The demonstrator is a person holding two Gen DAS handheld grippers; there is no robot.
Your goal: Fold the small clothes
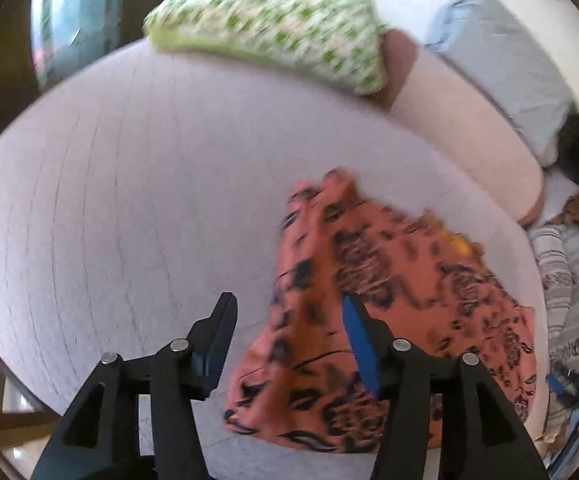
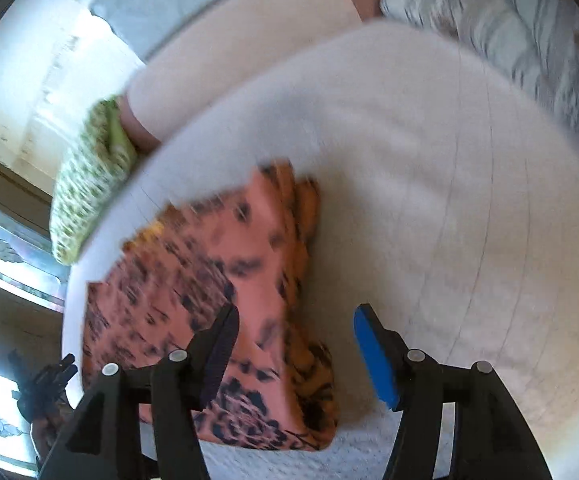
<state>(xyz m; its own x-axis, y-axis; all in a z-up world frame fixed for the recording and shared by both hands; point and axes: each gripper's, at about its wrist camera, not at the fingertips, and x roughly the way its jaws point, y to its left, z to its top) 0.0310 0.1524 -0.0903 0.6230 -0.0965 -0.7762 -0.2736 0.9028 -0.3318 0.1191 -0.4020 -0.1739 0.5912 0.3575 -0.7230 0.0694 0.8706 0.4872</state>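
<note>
An orange garment with a dark print (image 1: 373,320) lies folded on the white bed cover (image 1: 129,208). In the left wrist view my left gripper (image 1: 289,320) hovers above the garment's left edge, open, with nothing pinched between its black fingers. In the right wrist view the same garment (image 2: 225,280) lies to the lower left, and my right gripper (image 2: 295,324) stands open above its right edge, its pads apart from the cloth. The other gripper (image 2: 45,384) shows small at the far left of that view. Both views are blurred by motion.
A green-and-white checked pillow (image 1: 273,24) lies at the far edge of the bed, with a pink bolster (image 1: 469,120) to its right. A grey patterned blanket (image 2: 529,32) is heaped at the bed's side. A dark wooden frame and floor lie beyond the cover's edge.
</note>
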